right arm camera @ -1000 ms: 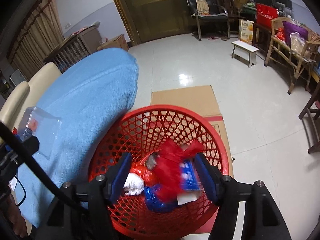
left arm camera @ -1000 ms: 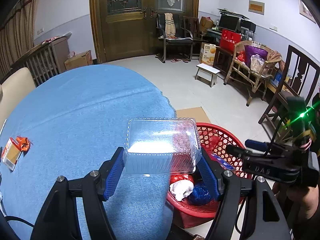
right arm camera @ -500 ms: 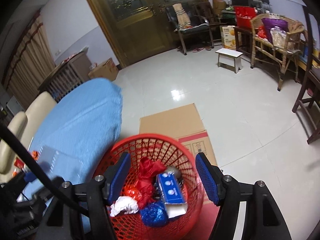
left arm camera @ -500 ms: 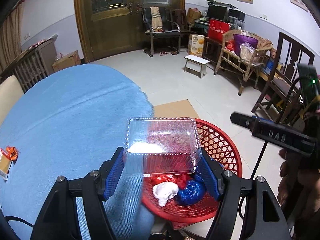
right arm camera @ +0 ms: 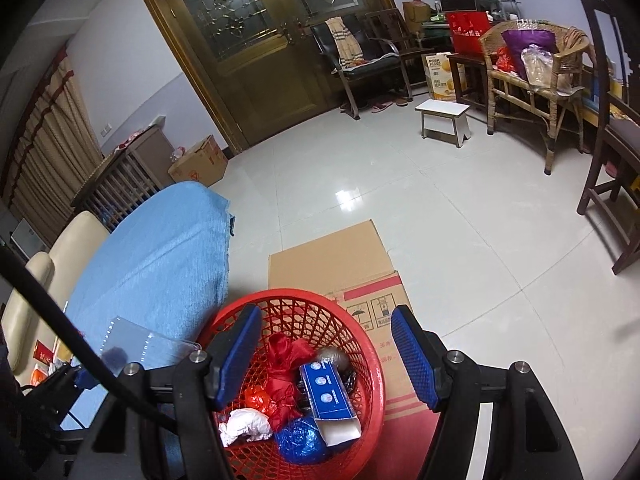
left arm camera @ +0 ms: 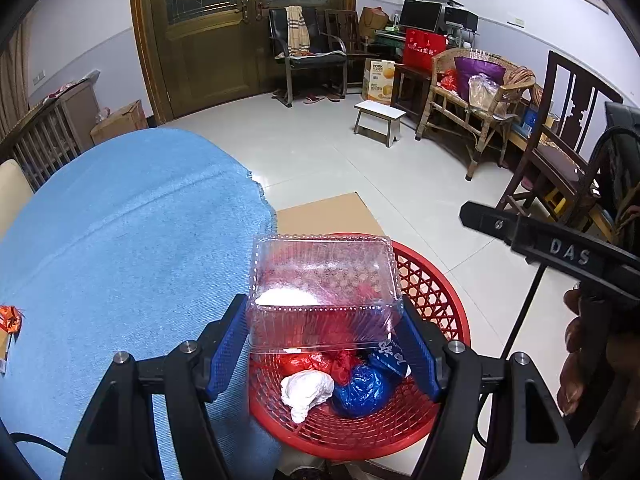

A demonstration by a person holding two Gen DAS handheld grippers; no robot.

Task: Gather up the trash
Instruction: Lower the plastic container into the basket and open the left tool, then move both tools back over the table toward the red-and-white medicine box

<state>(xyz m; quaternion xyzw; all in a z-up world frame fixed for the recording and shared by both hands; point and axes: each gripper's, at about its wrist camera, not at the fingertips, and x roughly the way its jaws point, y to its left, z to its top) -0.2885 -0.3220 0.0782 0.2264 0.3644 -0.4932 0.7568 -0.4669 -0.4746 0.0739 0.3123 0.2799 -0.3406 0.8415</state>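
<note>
- Bench (left arm camera: 120, 240), blue-clothed: a small packet (left arm camera: 10, 320) remains at its left edge, uncollected.
- Red basket (left arm camera: 440, 300) on the floor: holds several discarded wrappers and a blue box (right arm camera: 328, 396).
- Clear plastic tray (left arm camera: 324, 292): clamped in the left gripper (left arm camera: 326, 340) jaws, above the basket, not yet dropped.
- Right gripper (right arm camera: 326, 360): jaws apart, empty.

a: what's between your pads?

b: my left gripper (left arm camera: 324, 344) clamps a clear plastic container (left arm camera: 324, 292) by its two short sides.

a: and below it?

b: a red basket (left arm camera: 432, 300) with red, white and blue trash. a blue cloth (left arm camera: 120, 240) spreads to my left; the right gripper (left arm camera: 560, 252) is off to my right.
</note>
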